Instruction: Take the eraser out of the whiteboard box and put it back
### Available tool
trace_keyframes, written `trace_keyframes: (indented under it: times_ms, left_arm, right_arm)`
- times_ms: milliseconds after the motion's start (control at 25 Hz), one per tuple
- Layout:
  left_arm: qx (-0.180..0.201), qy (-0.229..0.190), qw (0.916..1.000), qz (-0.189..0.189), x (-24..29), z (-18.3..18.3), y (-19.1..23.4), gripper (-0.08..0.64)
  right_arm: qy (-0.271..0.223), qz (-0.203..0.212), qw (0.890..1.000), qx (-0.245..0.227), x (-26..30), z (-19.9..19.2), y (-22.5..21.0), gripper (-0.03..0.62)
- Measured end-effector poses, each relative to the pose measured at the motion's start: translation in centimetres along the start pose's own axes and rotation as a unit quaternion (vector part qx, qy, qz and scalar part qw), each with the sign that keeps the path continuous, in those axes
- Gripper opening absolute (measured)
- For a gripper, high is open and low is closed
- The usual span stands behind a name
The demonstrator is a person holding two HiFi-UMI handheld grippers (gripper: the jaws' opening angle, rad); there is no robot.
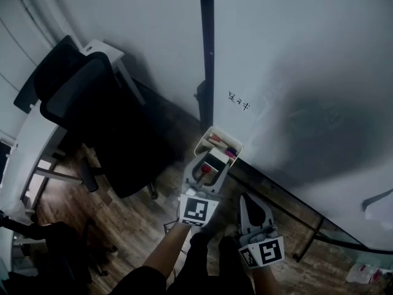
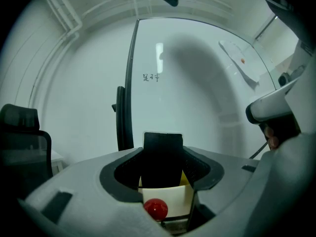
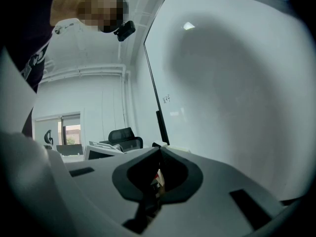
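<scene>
Left gripper [image 2: 163,163]: jaws set wide and clamped on the black eraser [image 2: 163,154], which fills the gap between them from side to side; the gripper points level at the whiteboard.
Eraser: upright between the left jaws, its lower end hidden behind the near wall of the whiteboard box [image 2: 170,195]; whether it rests on the box floor cannot be told.
Whiteboard box: cream tray fixed to the whiteboard [image 1: 295,72], beside the black frame strip [image 1: 207,42]; in the head view the left gripper's tips are at its near end.
Markers [image 1: 222,145]: lying in the far part of the box.
Right gripper [image 3: 159,154]: jaws together, tips meeting, nothing held; in the head view it sits right of the left gripper and nearer the person, apart from the box.
Whiteboard: small handwriting [image 1: 238,101] above the box.
Office chair [image 1: 92,103]: black, on the wood floor left of the board.
</scene>
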State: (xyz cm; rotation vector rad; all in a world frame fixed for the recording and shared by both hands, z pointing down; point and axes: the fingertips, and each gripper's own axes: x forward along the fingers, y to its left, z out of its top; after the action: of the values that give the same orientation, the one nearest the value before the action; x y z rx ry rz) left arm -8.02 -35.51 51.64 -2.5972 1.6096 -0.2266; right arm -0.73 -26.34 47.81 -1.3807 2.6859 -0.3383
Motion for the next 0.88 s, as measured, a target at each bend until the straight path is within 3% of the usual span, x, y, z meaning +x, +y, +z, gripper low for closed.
trace_keyframes:
  times_ms: [440, 880]
  left_arm:
    - [0.019, 0.014, 0.9997, -0.006, 0.3, -0.7, -0.9, 0.229]
    - [0.013, -0.014, 0.9997, -0.011, -0.1, 0.5, -1.0, 0.288]
  right_arm:
    - [0.001, -0.003, 1.000, -0.001, -0.3, -0.1, -0.4, 0.003]
    - [0.004, -0.002, 1.000, 0.001, -0.4, -0.4, -0.2, 0.003]
